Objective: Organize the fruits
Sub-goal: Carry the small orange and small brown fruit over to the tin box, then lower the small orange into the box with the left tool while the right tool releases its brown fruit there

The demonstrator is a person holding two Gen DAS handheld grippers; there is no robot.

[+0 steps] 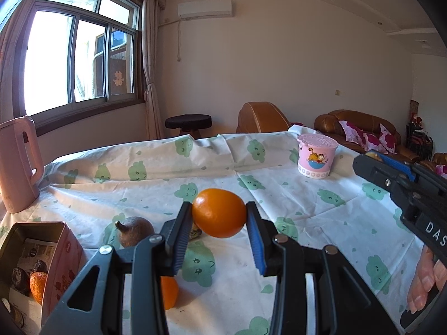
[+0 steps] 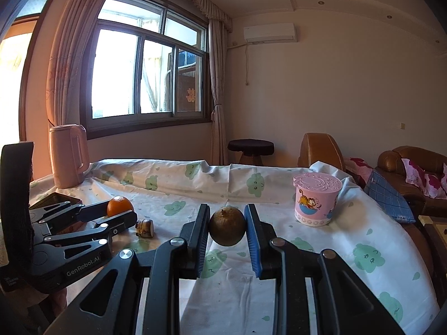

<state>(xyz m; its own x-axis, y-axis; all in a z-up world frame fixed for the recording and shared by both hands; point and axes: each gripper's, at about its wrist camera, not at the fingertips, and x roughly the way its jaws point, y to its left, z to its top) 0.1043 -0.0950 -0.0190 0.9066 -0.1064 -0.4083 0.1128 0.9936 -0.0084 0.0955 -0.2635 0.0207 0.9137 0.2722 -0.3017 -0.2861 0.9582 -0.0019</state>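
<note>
Your left tool [image 1: 218,213] is clamped on the orange [image 1: 218,212], lifted clear of the surface [image 1: 293,195]; your right tool [image 2: 226,227] is closed on a small brown fruit [image 2: 227,226], also held up. Both are round, firm-skinned and light, so keep the pads across the widest part, since they would likely roll out of an off-centre pinch. The pink tin box [image 1: 60,254] at your left stands open, holding a wrinkled orange fruit [image 1: 37,286] and dark ones [image 1: 21,279], possibly more below the rim. The pink lidded cup [image 2: 317,198] is shut. Another brown fruit [image 1: 135,230] sits near the box.
</note>
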